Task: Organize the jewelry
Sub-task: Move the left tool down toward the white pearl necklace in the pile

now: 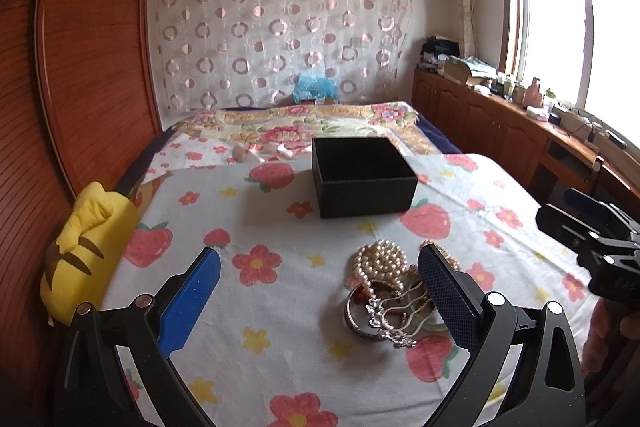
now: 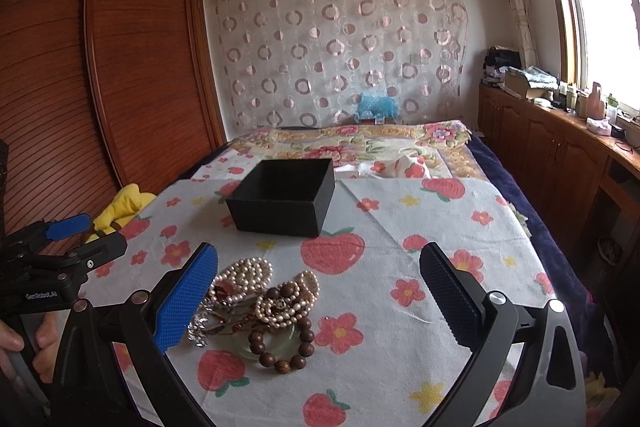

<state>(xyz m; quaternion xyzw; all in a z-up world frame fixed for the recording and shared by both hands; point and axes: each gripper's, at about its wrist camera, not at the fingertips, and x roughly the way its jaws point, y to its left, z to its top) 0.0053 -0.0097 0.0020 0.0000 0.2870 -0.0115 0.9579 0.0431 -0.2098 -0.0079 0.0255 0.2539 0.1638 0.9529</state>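
Several pearl strands (image 2: 244, 273) tangled with wooden beads (image 2: 280, 347), heaped.

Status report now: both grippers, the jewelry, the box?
Left gripper open, right gripper open, both empty. Jewelry pile on the bedsheet, untouched. Black box open, nothing blocking.
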